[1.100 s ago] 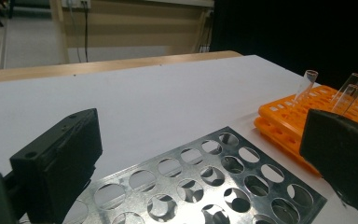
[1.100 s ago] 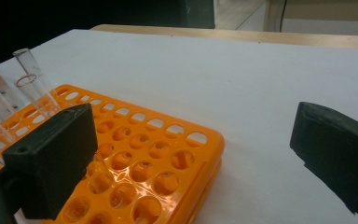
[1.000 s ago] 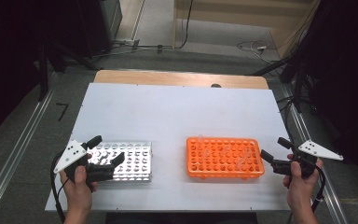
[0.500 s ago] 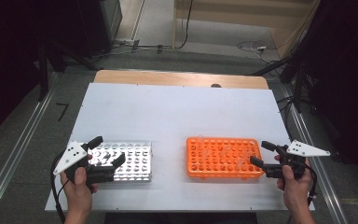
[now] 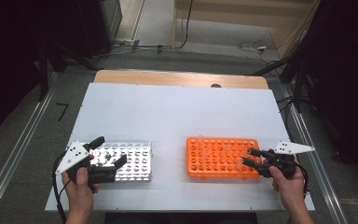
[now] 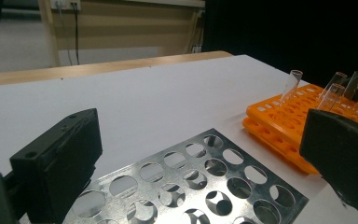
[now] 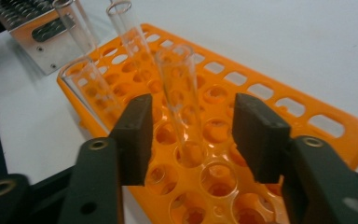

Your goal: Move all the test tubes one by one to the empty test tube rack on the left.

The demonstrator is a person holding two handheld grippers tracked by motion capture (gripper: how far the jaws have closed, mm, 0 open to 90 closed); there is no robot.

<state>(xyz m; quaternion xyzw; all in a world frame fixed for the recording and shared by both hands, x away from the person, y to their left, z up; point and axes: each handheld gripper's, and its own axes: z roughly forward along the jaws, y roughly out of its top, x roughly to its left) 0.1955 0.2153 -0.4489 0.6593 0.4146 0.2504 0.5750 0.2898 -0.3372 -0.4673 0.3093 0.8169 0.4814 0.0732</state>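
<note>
Since the earlier high view, the right gripper (image 5: 248,157) has slid from the orange rack's (image 5: 221,158) three o'clock edge over its holes, jaws closing; the left gripper (image 5: 106,153) hovers wide open over the metal rack (image 5: 130,163). Right gripper view: half-closed jaws flank a tube (image 7: 179,98), not yet touching, so the grasp seems near.

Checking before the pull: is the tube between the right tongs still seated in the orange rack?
Seated: the test tube stands, slightly tilted, in a hole of the orange rack.
</note>
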